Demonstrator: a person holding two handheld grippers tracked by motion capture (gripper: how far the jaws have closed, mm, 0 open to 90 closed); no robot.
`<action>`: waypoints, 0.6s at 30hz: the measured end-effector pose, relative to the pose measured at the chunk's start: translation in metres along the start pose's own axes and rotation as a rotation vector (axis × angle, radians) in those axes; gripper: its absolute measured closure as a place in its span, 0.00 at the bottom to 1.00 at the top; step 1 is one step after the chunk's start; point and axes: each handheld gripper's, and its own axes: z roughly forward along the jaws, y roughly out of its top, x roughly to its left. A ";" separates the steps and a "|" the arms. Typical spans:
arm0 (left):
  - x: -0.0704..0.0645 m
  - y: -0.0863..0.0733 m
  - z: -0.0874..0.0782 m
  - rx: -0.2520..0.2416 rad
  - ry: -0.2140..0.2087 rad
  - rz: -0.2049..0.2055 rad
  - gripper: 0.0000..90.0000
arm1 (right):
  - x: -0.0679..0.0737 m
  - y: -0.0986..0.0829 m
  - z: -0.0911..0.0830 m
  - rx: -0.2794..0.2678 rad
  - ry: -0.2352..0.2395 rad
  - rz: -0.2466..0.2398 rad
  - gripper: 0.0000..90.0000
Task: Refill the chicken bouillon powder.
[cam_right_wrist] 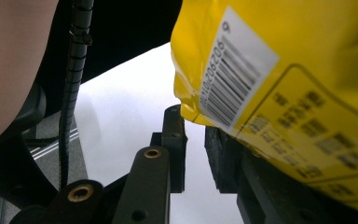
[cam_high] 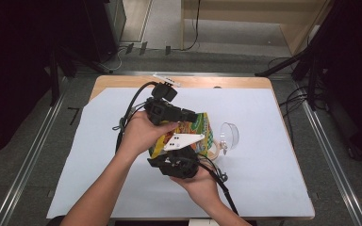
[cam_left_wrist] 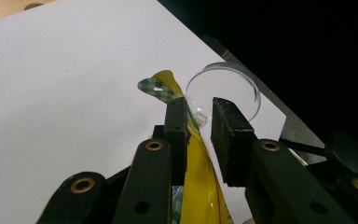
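Observation:
A yellow snack bag (cam_high: 199,129) with green check trim is held up over the middle of the white sheet (cam_high: 264,179). My left gripper (cam_high: 191,115) comes in from the left and is shut on the bag's upper edge. In the left gripper view the bag (cam_left_wrist: 200,186) fills the gap between the jaws of that gripper (cam_left_wrist: 198,116), and its sealed tip sticks out past them. My right gripper (cam_high: 179,157) sits under the bag's near end. In the right gripper view its jaws (cam_right_wrist: 195,123) stand slightly apart, with the bag's barcode corner (cam_right_wrist: 233,74) just over their tips.
A clear plastic bowl (cam_high: 229,135) lies just right of the bag, also seen beyond the left jaws as a clear bowl (cam_left_wrist: 223,88). A small white strip (cam_high: 167,79) rests at the table's far wooden edge. Cables trail from both grippers.

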 end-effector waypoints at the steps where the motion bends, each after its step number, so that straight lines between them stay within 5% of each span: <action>1: -0.001 0.000 0.000 -0.003 0.002 0.004 0.85 | 0.000 0.000 0.000 0.000 0.000 -0.001 0.88; 18: -0.003 0.000 0.004 0.002 0.018 0.022 0.87 | -0.002 -0.002 0.002 0.008 -0.008 0.002 0.88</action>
